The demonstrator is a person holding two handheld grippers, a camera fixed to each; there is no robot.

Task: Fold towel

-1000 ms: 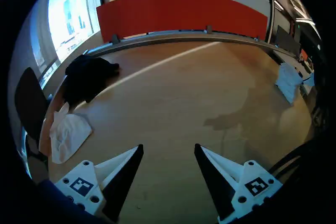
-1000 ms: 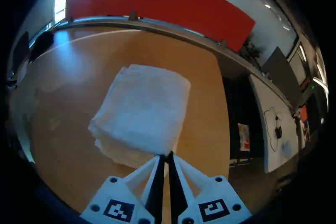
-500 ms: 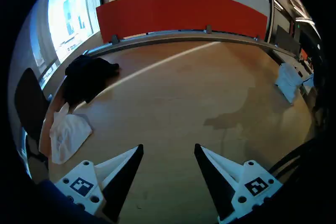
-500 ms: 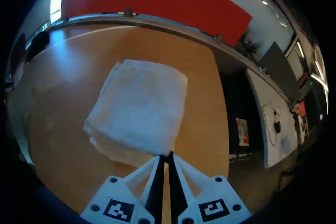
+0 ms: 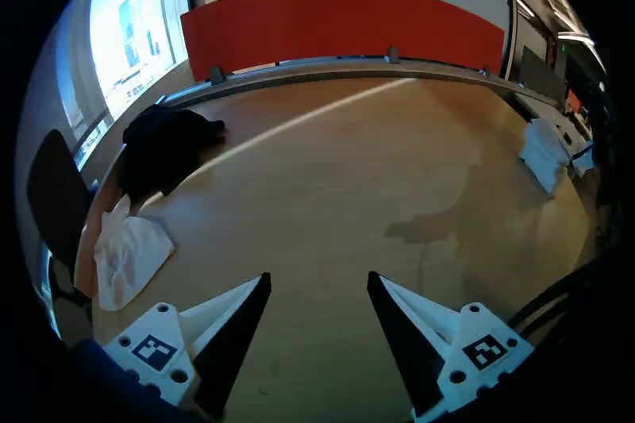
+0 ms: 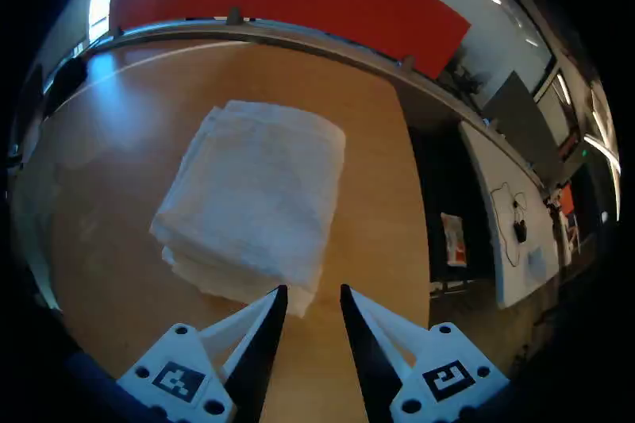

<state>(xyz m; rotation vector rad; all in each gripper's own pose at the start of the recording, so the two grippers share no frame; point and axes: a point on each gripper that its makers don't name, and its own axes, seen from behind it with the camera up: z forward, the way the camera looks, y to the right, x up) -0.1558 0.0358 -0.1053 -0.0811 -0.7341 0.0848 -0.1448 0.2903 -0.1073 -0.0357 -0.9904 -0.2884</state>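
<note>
Lying folded into a thick white stack, the towel (image 6: 254,201) rests on the wooden table (image 6: 103,153), close to its right-hand edge. The right gripper (image 6: 311,290) hangs just short of the towel's near corner, its fingers a narrow gap apart and holding nothing; whether a tip brushes the cloth, I cannot tell. The left gripper (image 5: 317,274) stands wide and empty over bare wood. From its view the towel lies well off to the right, by the table's edge. On the far left sits a black cloth (image 5: 163,145) in a heap, with a crumpled white cloth (image 5: 127,256) just beside it, nearer the corner. A dark chair (image 5: 55,193) stands past that edge. A red panel (image 5: 341,22) runs along the table's far side.
</note>
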